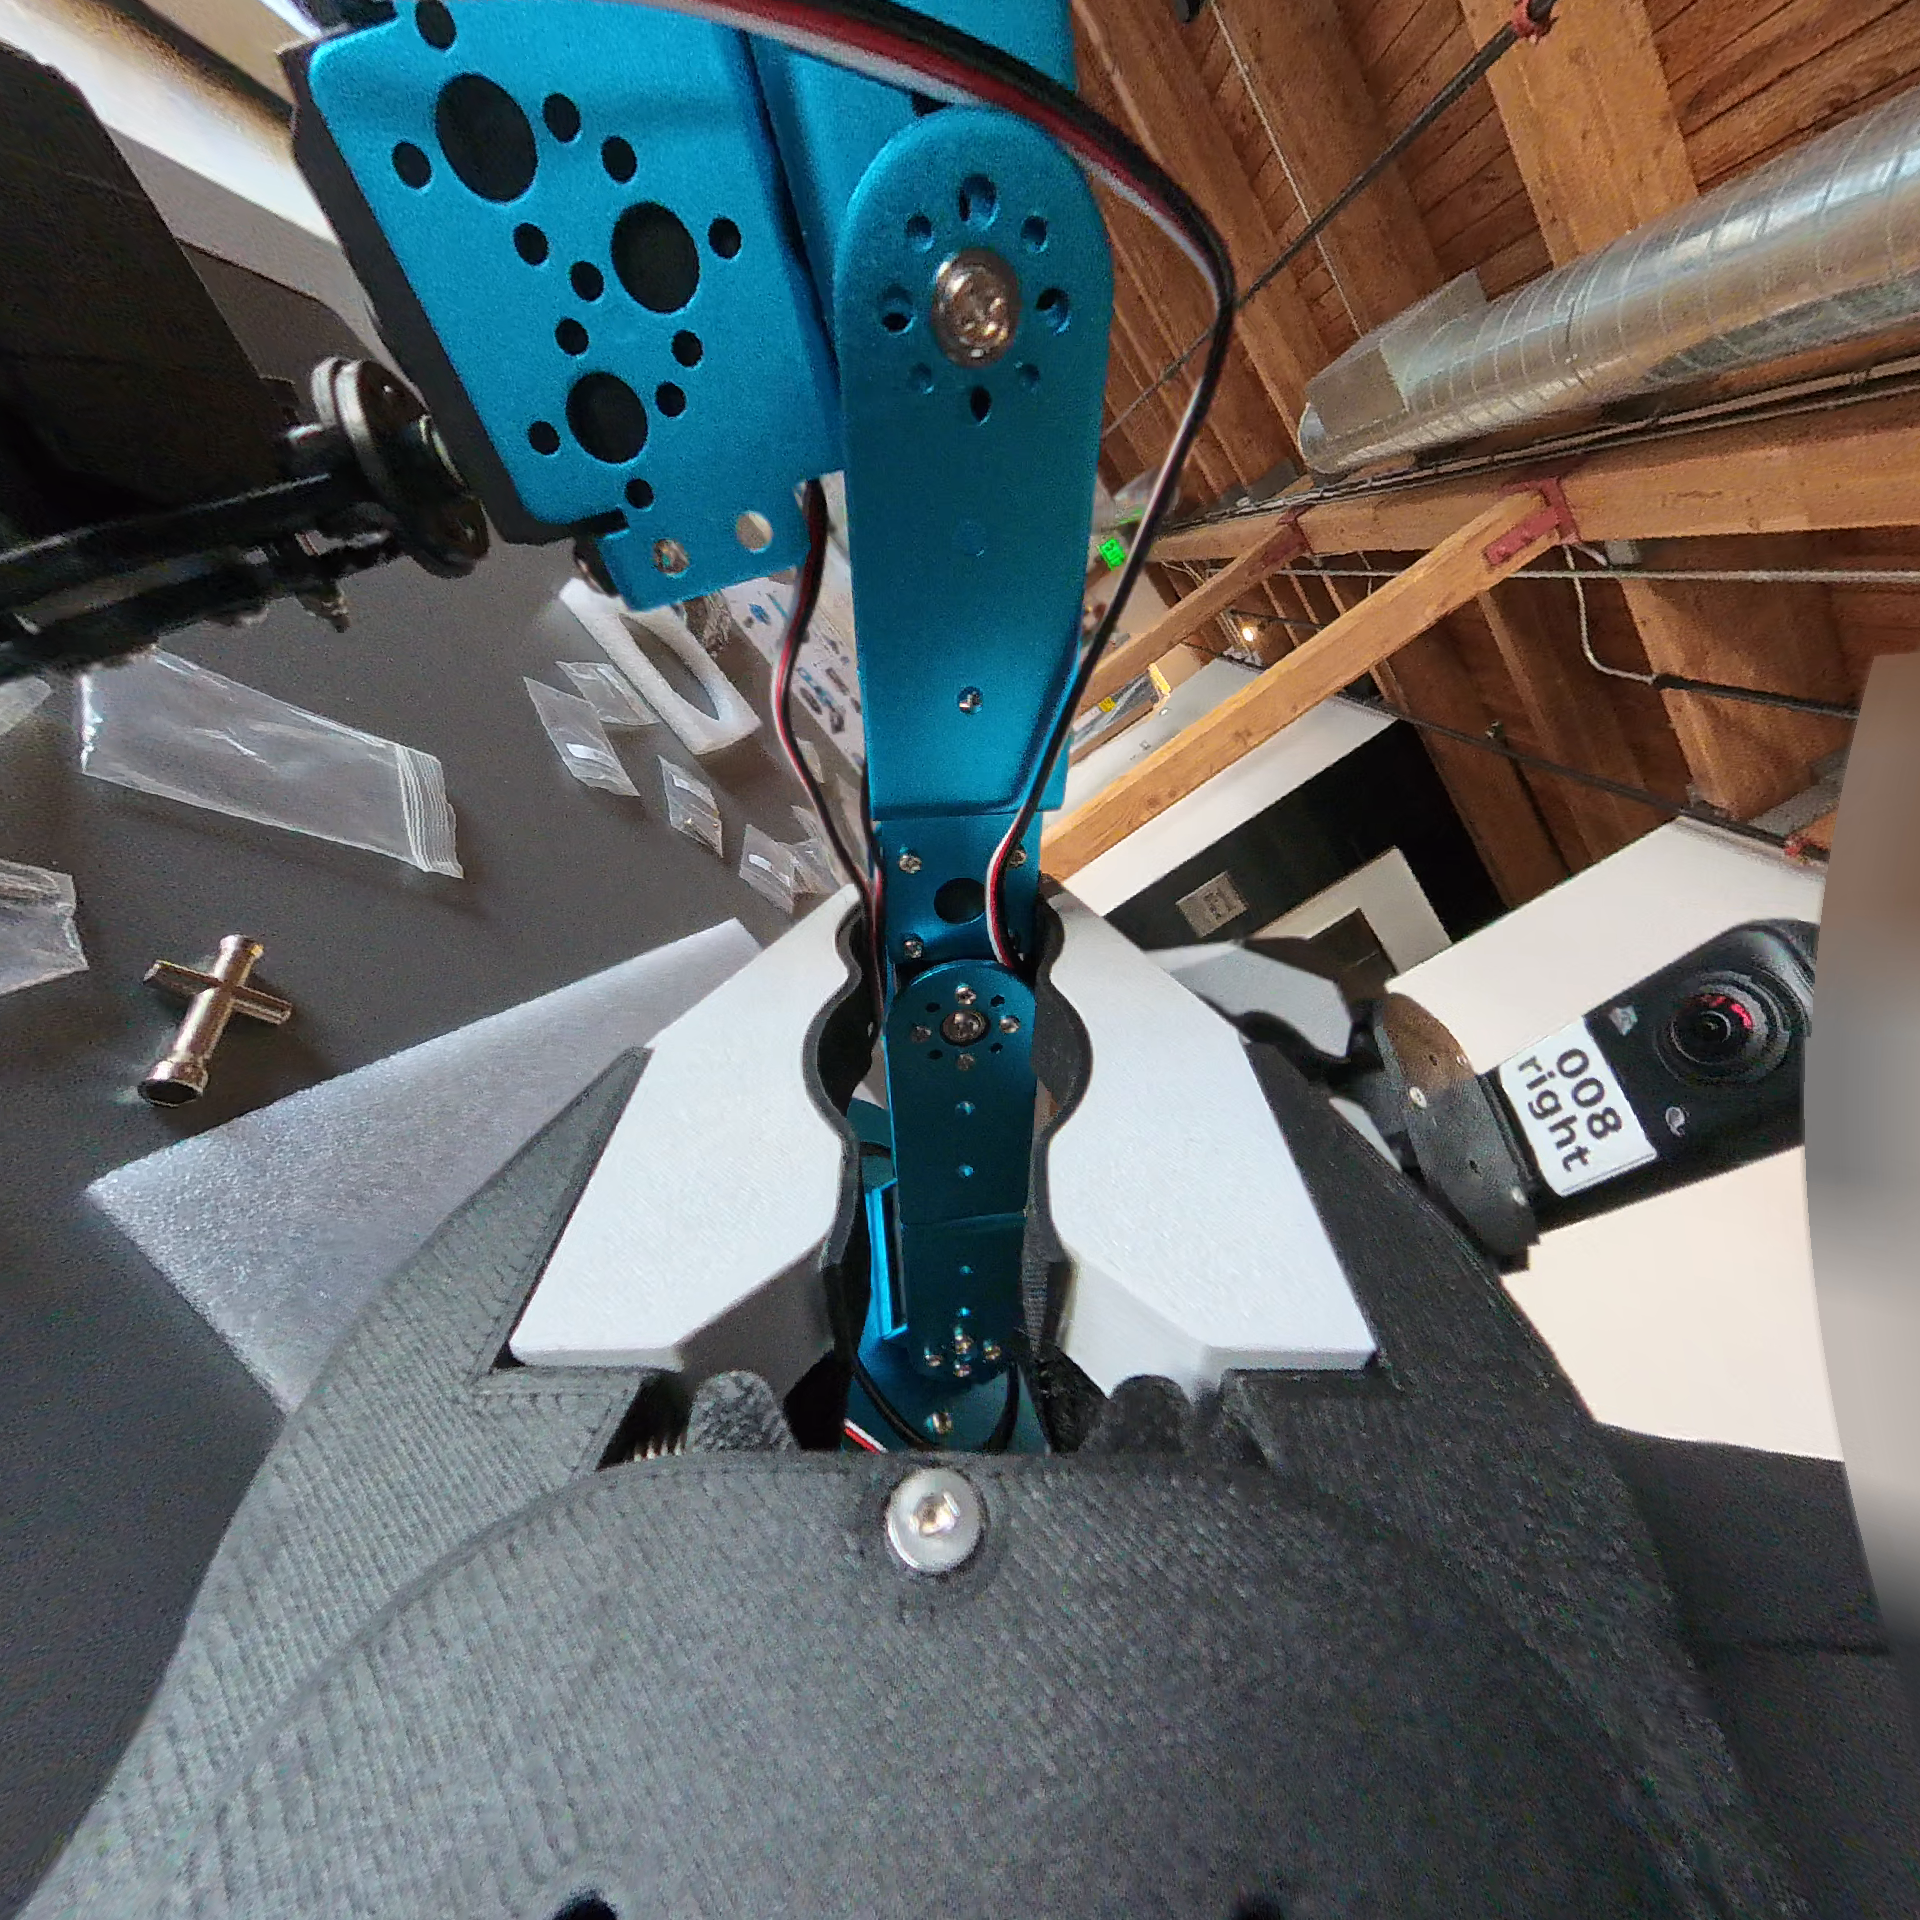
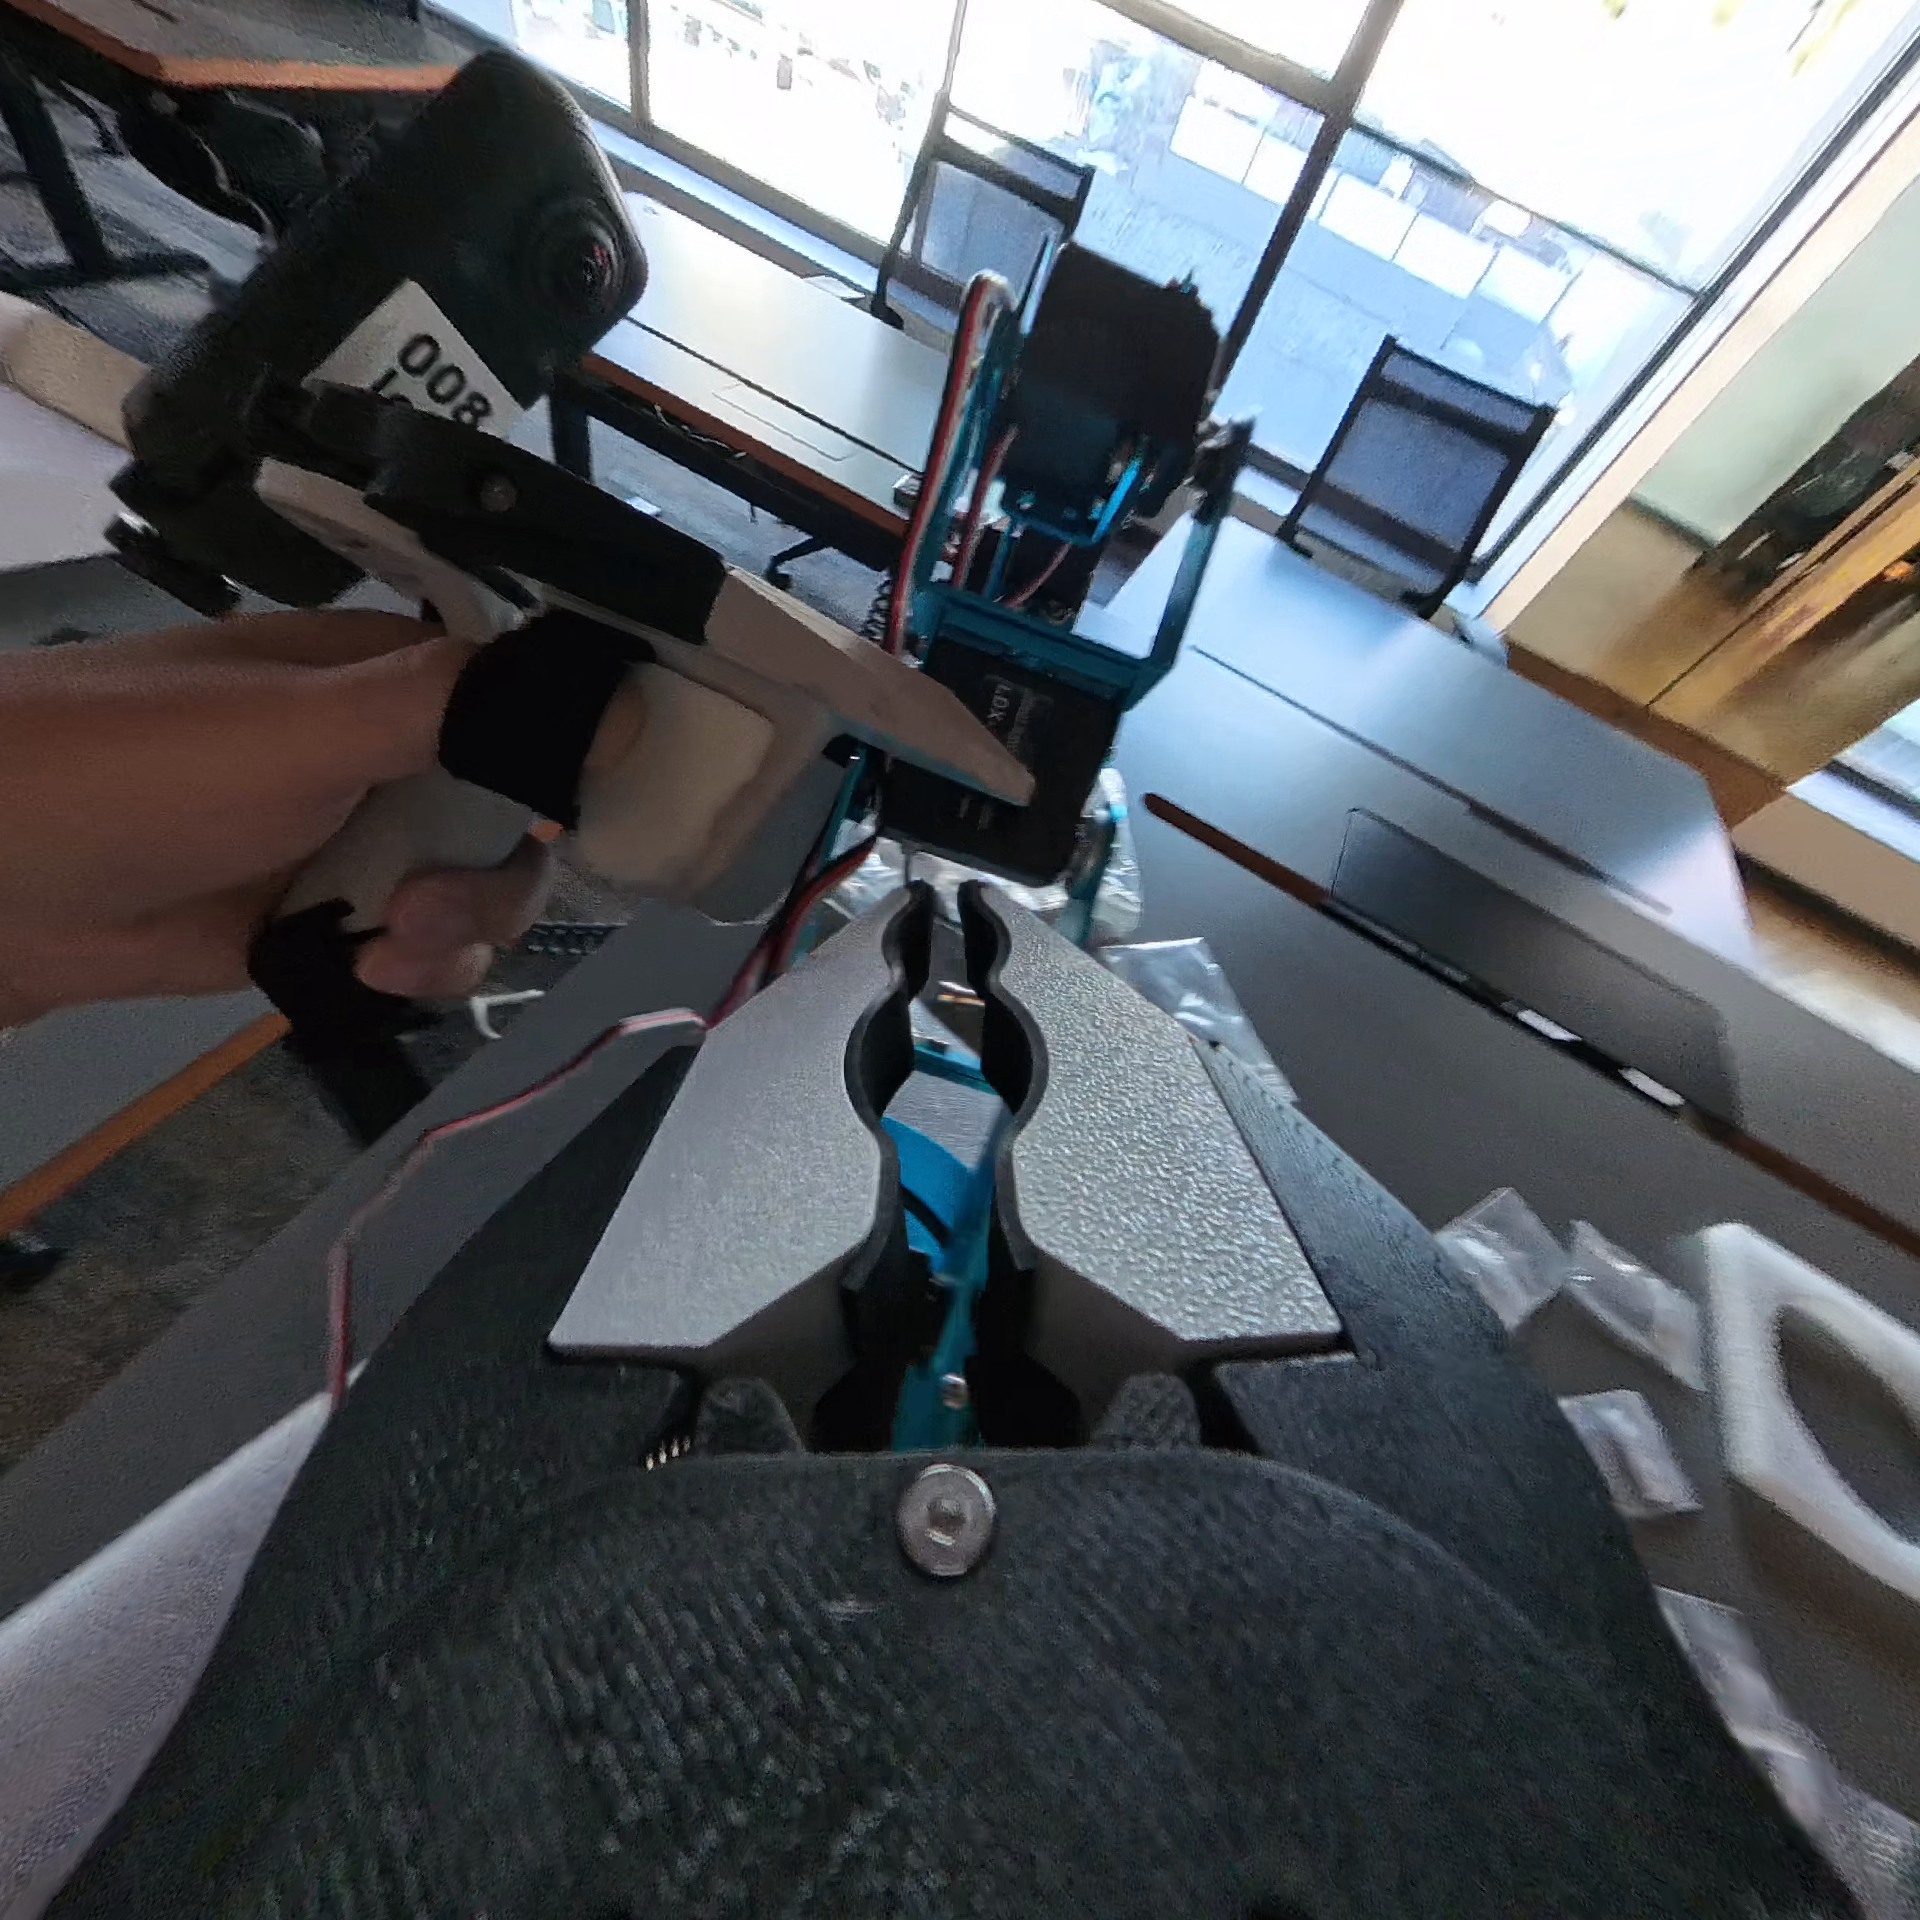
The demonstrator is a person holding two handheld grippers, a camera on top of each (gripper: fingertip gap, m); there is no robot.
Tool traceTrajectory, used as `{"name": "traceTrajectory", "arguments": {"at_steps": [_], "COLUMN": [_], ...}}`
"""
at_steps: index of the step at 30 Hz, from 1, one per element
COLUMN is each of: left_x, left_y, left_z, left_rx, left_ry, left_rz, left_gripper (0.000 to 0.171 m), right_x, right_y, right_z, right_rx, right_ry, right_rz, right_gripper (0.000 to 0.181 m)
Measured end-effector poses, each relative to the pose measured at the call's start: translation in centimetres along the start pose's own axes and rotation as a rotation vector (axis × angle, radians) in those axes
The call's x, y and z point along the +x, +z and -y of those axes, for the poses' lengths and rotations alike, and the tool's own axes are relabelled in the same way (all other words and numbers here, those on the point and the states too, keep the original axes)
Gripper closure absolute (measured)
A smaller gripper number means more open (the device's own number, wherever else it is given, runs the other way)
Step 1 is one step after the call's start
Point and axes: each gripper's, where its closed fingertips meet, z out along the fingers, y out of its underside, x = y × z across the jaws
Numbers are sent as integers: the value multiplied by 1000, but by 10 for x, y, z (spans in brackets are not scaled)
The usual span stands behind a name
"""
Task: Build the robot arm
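A blue metal robot arm (image 1: 966, 582) with black servos and red, white and black wires rises between my left gripper's (image 1: 956, 914) white fingers (image 1: 727, 1164). The jaws are shut on a narrow blue link of it (image 1: 966, 1143). In the right wrist view the same arm (image 2: 1049, 644) stands ahead, and a thin blue bracket (image 2: 940, 1195) of it sits between my right gripper's (image 2: 943, 899) grey fingers (image 2: 748, 1174), which are closed on it. A person's hand (image 2: 208, 790) holds the left gripper (image 2: 623, 582) just left of the arm. The right gripper's camera body (image 1: 1714, 1039) shows at the right of the left wrist view.
On the dark table (image 1: 499, 894) lie a cross-shaped metal wrench (image 1: 213, 1018), several small clear plastic bags (image 1: 270, 758), a white foam sheet (image 1: 343, 1164) and a white foam frame (image 2: 1829, 1423). Desks and chairs (image 2: 1423, 468) stand beyond, before large windows. My two grippers' fingertips are within a few centimetres of each other.
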Motion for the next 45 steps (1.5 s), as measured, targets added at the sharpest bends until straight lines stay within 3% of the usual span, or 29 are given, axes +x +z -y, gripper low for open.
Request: {"name": "traceTrajectory", "arguments": {"at_steps": [3,8,16,21,24,27,35,45], "left_x": [1,1,4,7,-1,-2,9,11], "left_y": [-5,-16,-20,-21,-21,-25,-35,-35], "left_z": [-1,0,-6,-22,-27,-26,-27,-30], "left_rx": [-17,-4,-23,-1,-1,21,105,148], "left_ry": [-32,-41,-21,68,182,246,206,135], "left_rz": [-14,-3,53,223,401,509,534,432], "left_gripper": [146,147,140,110,108,117,141,147], "right_x": [13,28,12,5,2,2,-1,-7], "right_y": [-10,0,18,22,25,26,29,32], "right_z": [12,21,25,27,25,27,24,19], "right_rx": [43,68,116,142,161,192,205,135], "right_ry": [-147,-429,-874,-944,-968,-945,-997,-1071], "right_rz": [-2,99,343,435,471,515,618,688], "right_gripper": [168,130,117,115,114,113,115,131]}}
